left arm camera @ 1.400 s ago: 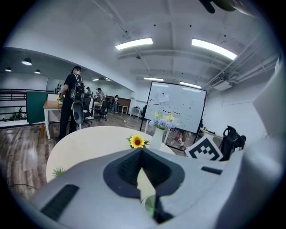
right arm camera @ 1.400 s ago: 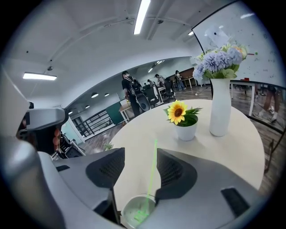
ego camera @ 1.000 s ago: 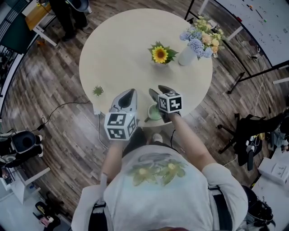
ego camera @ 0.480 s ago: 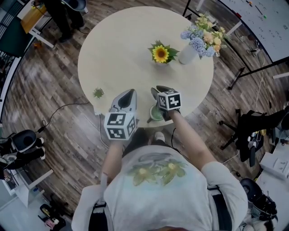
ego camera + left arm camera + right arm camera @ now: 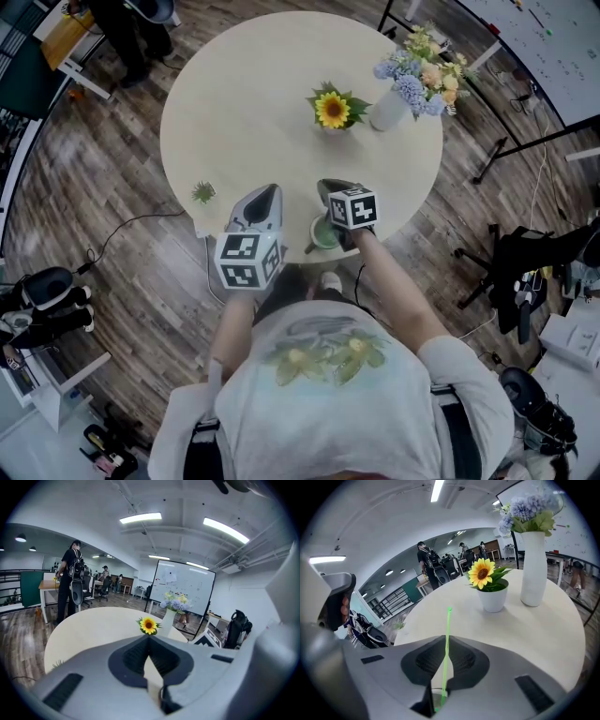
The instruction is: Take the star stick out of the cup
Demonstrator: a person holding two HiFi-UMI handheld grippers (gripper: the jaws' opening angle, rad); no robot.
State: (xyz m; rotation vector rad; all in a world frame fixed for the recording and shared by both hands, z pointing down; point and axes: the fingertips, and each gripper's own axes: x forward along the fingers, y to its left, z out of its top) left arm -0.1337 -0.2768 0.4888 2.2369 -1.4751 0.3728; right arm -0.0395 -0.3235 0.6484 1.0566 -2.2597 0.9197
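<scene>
Pinching the thin green star stick (image 5: 445,658) is what the right gripper (image 5: 446,639) is doing now: its jaws have just been closing, and in the right gripper view they are standing pressed together w/ the stick running up btw. them. The stick's top end is poking out above the jaw tips and its lower end is going down behind them, i.e. toward the green cup (image 5: 322,234). In the head view the right gripper (image 5: 330,190) is hanging directly over that cup, which is sitting at the near edge of the round table (image 5: 244,103). The stick is still inside the cup, not yet lifted. The star itself is too small to tell. For doing this step well, I am judging that the pull should be going straight along the stick's own line, slowly, because a sideways drag is probably tipping such a light cup, esp. so near the edge. The grip should be staying firm, since a thin smooth stick is slipping easily. The left gripper (image 5: 150,637) is hovering beside it, jaws together w/ nothing btw. them, so it is not steadying the cup.
</scene>
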